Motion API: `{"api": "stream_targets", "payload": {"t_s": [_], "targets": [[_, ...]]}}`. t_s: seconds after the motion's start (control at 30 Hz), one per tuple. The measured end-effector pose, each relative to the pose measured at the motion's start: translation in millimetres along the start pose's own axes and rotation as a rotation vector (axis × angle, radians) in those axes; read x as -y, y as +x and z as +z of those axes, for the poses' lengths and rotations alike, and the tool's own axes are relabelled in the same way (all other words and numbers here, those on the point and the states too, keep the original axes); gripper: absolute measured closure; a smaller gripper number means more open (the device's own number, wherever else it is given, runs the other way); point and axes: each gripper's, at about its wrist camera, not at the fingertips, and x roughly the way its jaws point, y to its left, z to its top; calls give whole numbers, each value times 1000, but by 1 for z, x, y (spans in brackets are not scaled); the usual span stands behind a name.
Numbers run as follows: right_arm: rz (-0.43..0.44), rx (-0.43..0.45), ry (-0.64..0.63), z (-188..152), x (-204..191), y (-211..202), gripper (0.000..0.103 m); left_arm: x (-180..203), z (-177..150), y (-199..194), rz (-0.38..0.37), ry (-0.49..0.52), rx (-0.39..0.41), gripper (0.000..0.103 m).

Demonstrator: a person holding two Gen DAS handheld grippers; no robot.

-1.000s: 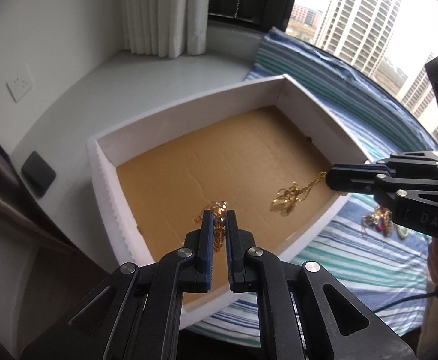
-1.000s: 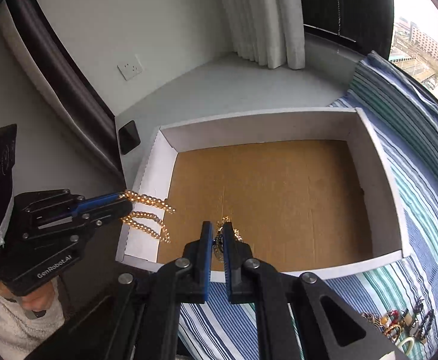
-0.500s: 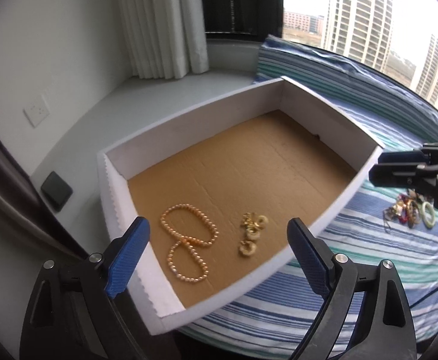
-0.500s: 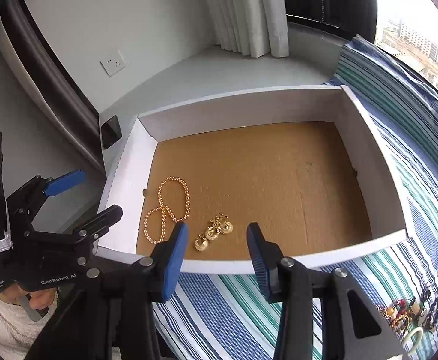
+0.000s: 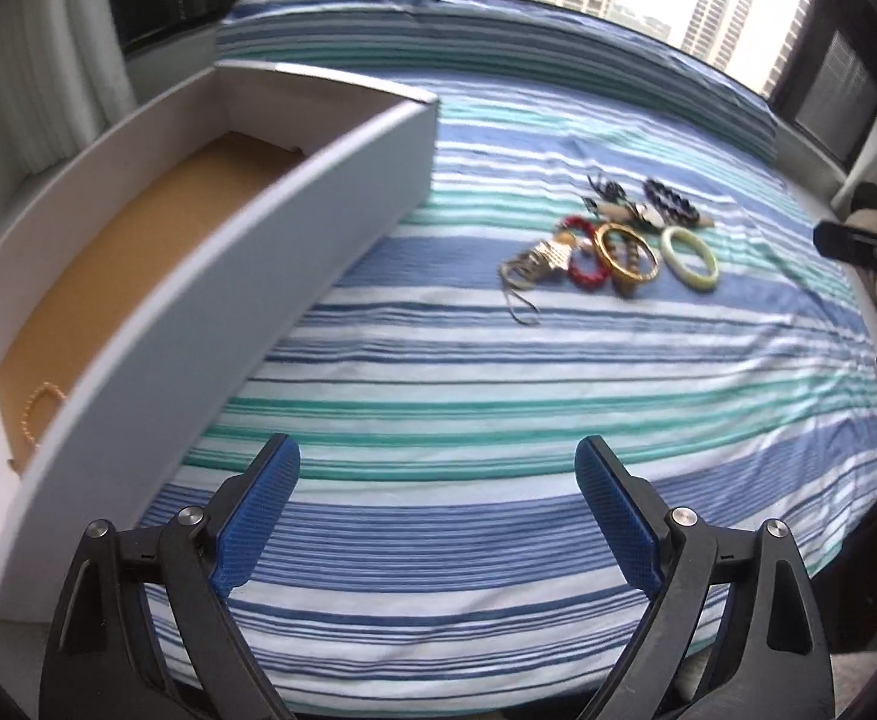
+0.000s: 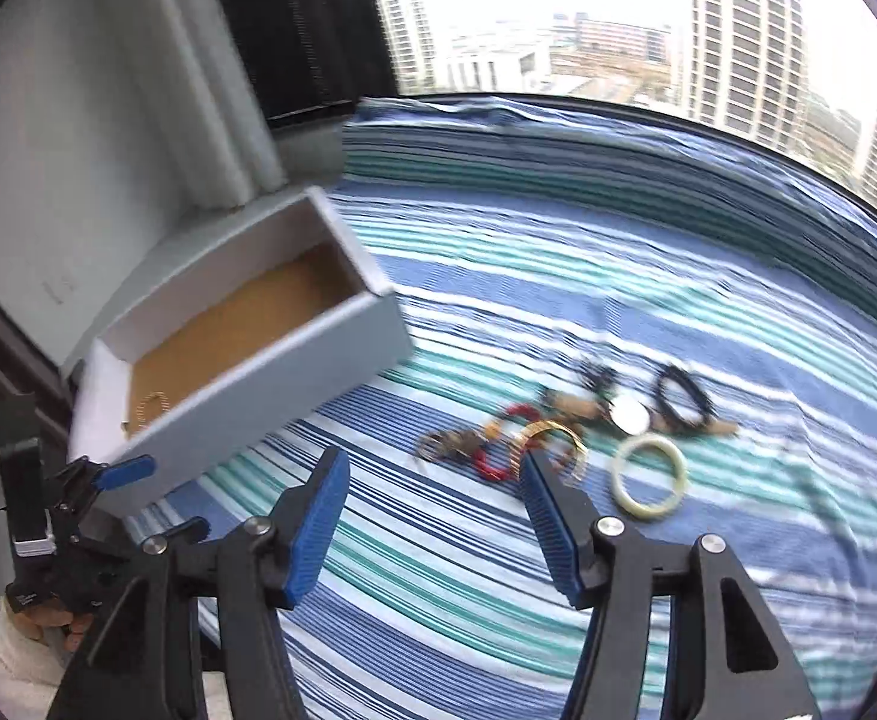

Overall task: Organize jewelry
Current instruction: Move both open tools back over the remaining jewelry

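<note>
A striped bedcover point(image 5: 498, 420) fills both wrist views. The left gripper point(image 5: 438, 516) hangs over bare cloth, jaws spread wide, nothing between them. The right gripper point(image 6: 435, 510) has its jaws opening, also empty, with the jewelry pile point(image 6: 564, 432) just beyond its tips at 12 o'clock. From the left view the pile sits well off, toward 1 o'clock. In it are a green bangle point(image 6: 648, 477), a gold bangle point(image 5: 627, 258), a red bracelet point(image 5: 585, 258) and a dark bracelet point(image 6: 684, 402), several touching or overlapping. The white box point(image 5: 210, 306) lies at 10 o'clock, a bead strand point(image 5: 39, 411) on its floor.

Risk: because the pieces overlap, a grab could lift 2 at once or snag a chain and drag the heap.
</note>
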Motion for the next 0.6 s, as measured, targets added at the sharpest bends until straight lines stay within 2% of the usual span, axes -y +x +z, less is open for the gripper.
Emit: {"api": "stream_targets", "payload": {"t_s": [0.07, 0.2, 0.3, 0.4, 0.6], "targets": [[-31, -35, 75, -35, 29, 11, 43, 17, -9, 17, -5, 12, -42, 9], [-121, -92, 150, -97, 61, 34, 43, 42, -19, 36, -4, 51, -95, 9], [-110, -144, 207, -127, 76, 47, 43, 51, -18, 40, 25, 93, -99, 9], [-91, -176, 220, -135, 78, 56, 43, 51, -13, 43, 38, 108, -105, 9], [-51, -165, 206, -126, 70, 59, 43, 45, 2, 65, 43, 97, -148, 9]]}}
